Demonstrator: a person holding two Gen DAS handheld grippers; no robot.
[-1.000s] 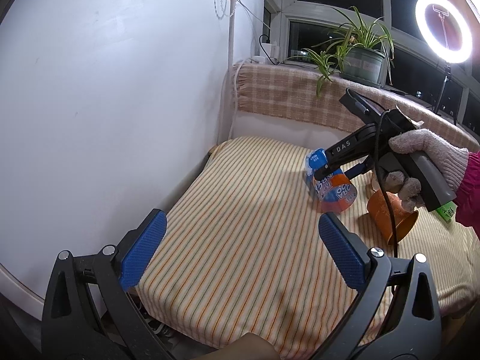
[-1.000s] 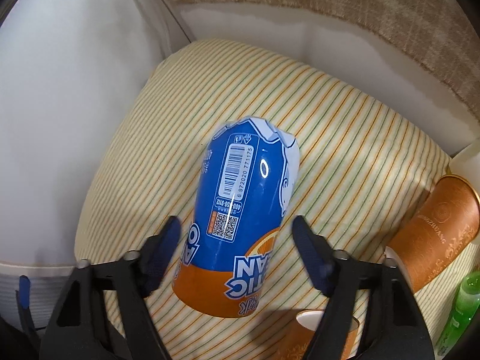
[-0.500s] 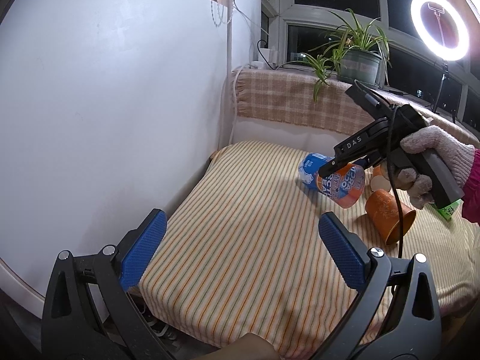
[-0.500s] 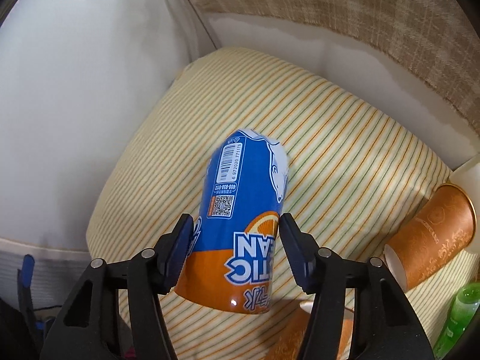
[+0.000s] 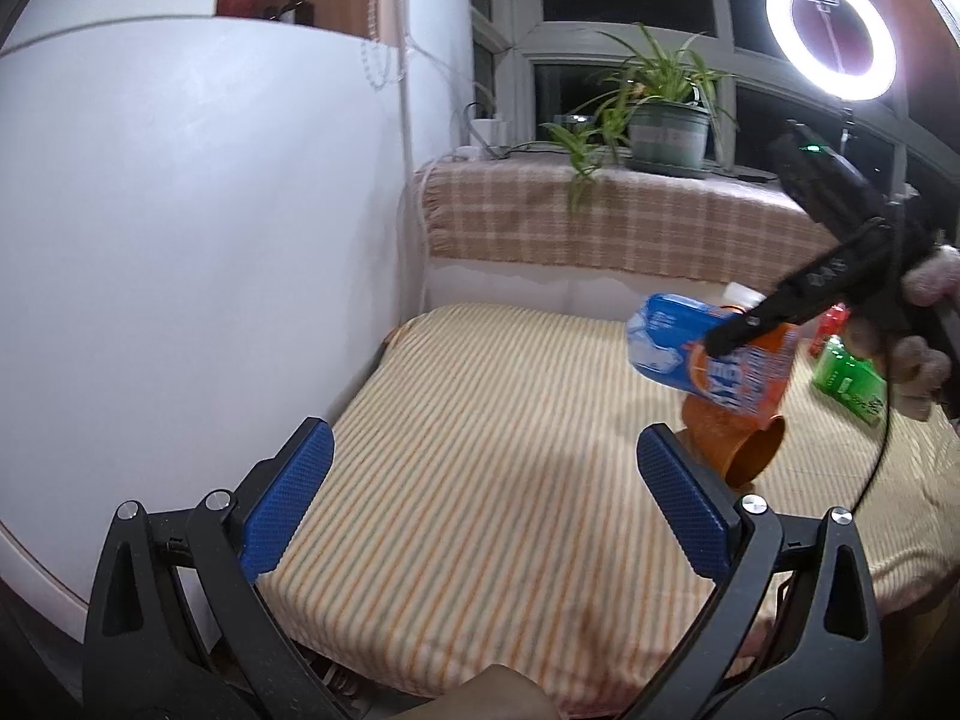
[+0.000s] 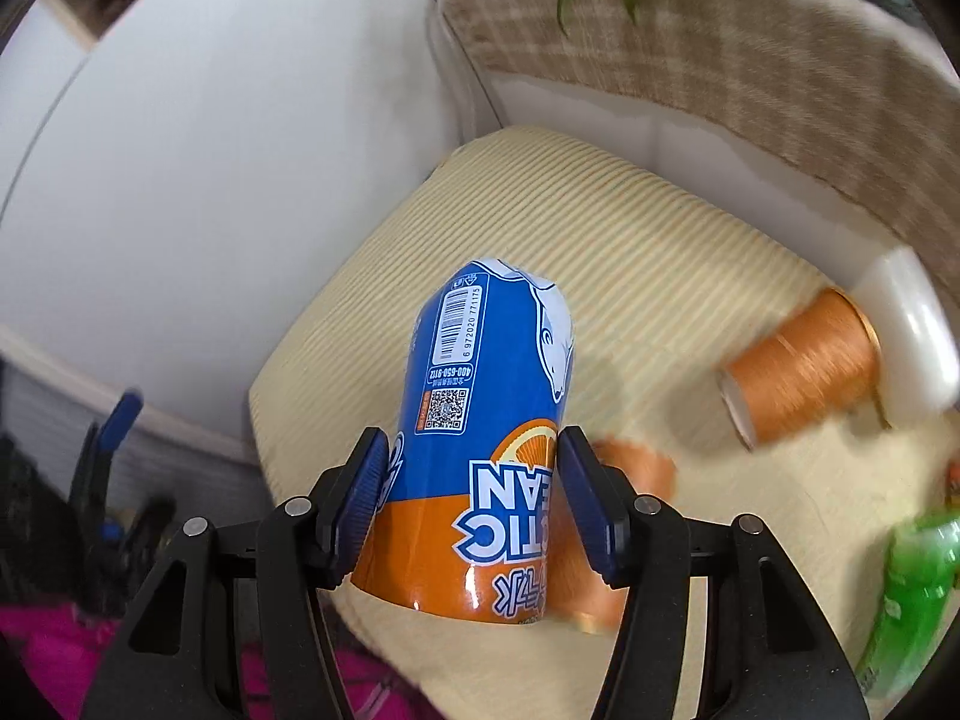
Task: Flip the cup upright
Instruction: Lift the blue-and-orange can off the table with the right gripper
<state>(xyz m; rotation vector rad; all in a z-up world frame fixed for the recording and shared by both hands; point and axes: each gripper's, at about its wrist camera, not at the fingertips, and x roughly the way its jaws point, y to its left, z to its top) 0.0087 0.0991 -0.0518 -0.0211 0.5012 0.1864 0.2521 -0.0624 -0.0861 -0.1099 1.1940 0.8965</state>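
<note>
The blue and orange cup (image 6: 486,432) with white ice print is gripped near its orange open end by my right gripper (image 6: 474,504). It is held off the striped cushion (image 6: 630,276), tilted, with its closed end pointing away from the gripper. In the left wrist view the cup (image 5: 708,357) hangs above the cushion at the right, in the right gripper (image 5: 735,333). My left gripper (image 5: 486,507) is open and empty, low over the near edge of the cushion (image 5: 492,420).
Two orange paper cups lie on their sides, one (image 6: 804,363) by a white container (image 6: 912,330), one (image 5: 735,441) under the held cup. A green bottle (image 6: 906,594) lies at the right. A white wall (image 5: 180,240) stands left; a potted plant (image 5: 660,126) and ring light (image 5: 831,42) behind.
My right gripper closed on the blue and orange cup and lifted it off the cushion, up and to the right. My left gripper stayed open, and its view has tilted upward.
</note>
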